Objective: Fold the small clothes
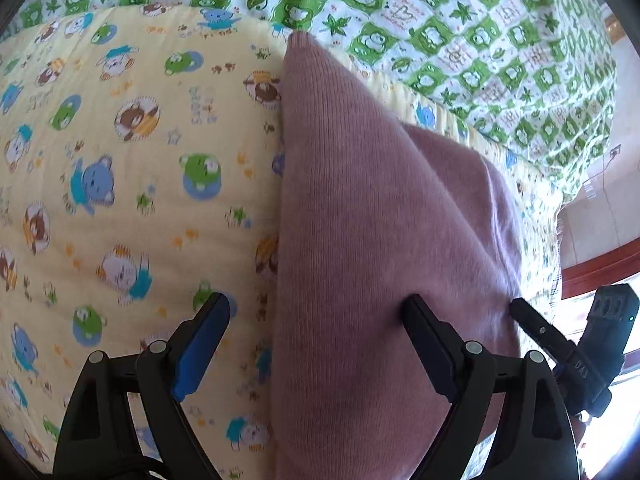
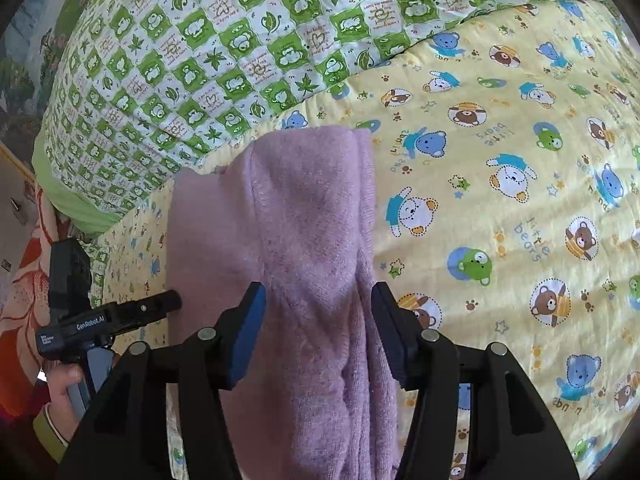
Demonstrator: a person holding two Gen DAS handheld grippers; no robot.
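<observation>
Lying lengthwise straight ahead of both claws, the pink garment (image 2: 304, 248) rests on the yellow bear-print sheet (image 2: 500, 184) of the bed, its long axis running away from each claw toward the green checked quilt (image 2: 208, 64) beyond; the right claw (image 2: 318, 332) straddles it squarely, fingers spread wide with the cloth passing between them, so I judge it released and gripping nothing, though contact with the fabric beneath cannot be ruled out; the left claw (image 1: 316, 340) is likewise spread open, its right finger (image 1: 428, 344) lying over the cloth and its left finger (image 1: 204, 340) over bare sheet, so the garment's left edge falls between its fingers and most of the cloth sits to its right; in the left view the right claw's tip shows just beyond the garment's far edge; the right claw seems the better centred of the two, so the next fold probably turns on closing there on the near end and carrying it forward along that axis.
</observation>
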